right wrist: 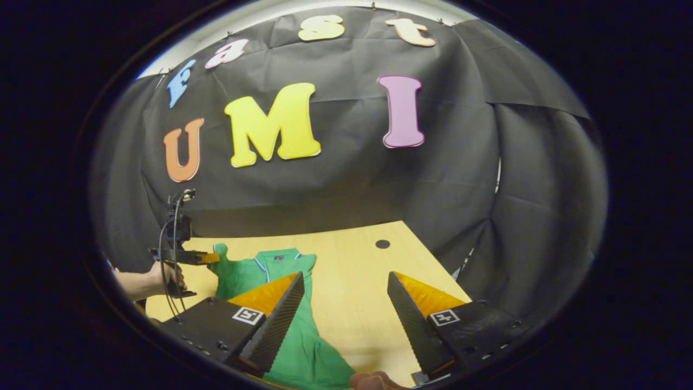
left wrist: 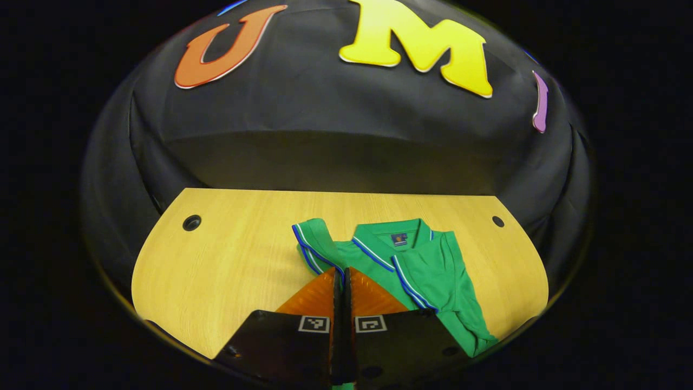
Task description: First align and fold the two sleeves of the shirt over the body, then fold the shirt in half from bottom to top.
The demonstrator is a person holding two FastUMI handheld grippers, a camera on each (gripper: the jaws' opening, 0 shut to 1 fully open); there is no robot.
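A green polo shirt with blue-and-white trim lies collar-far on the wooden table. Its right sleeve is folded over the body. My left gripper is shut on the other sleeve, which stands raised off the table beside the collar. In the right gripper view the same gripper, held by a hand, pinches that raised sleeve at the shirt's left side. My right gripper is open over bare table just right of the shirt, with nothing between its fingers.
The table has round cable holes near its far corners. Black cloth walls close in behind and on both sides. Part of a hand shows at the bottom edge of the right gripper view.
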